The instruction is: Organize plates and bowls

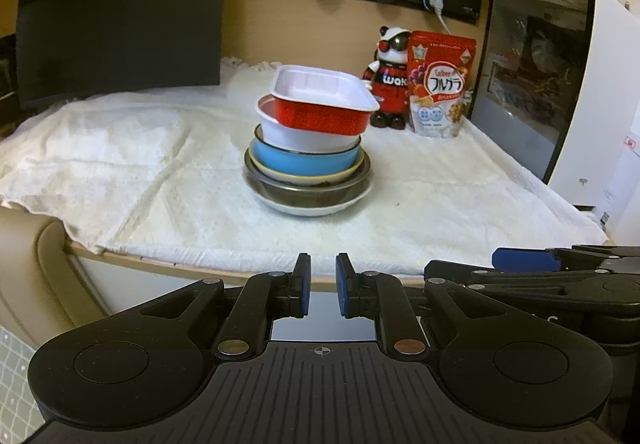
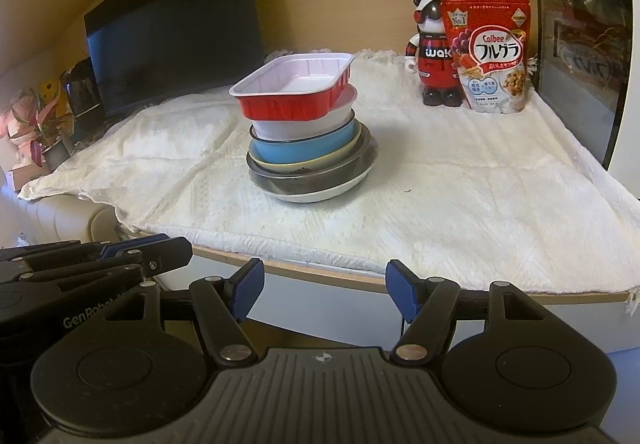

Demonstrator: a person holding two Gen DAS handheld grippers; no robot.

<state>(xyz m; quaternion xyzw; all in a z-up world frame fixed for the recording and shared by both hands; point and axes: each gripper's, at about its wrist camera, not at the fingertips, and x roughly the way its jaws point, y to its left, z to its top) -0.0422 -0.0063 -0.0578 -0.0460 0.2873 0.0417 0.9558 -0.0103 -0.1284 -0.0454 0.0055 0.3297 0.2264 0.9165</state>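
A stack of dishes stands mid-table on a white cloth. From the top: a red rectangular tray with a white inside (image 1: 324, 99) (image 2: 296, 87), tilted; a white bowl (image 1: 304, 137) (image 2: 304, 125); a blue bowl (image 1: 300, 159) (image 2: 308, 145); a yellowish plate (image 1: 280, 173) (image 2: 280, 165); a steel bowl (image 1: 308, 193) (image 2: 312, 179); a white plate (image 1: 316, 208) (image 2: 312, 196) at the bottom. My left gripper (image 1: 323, 286) is empty, its jaws a narrow gap apart, before the table's front edge. My right gripper (image 2: 324, 294) is open and empty, also before the edge.
A panda robot figure (image 1: 390, 79) (image 2: 434, 51) and a red cereal bag (image 1: 440, 83) (image 2: 490, 51) stand at the back right. A white appliance with a dark door (image 1: 536, 83) is at the right. A dark monitor (image 1: 120, 15) (image 2: 172, 39) stands back left.
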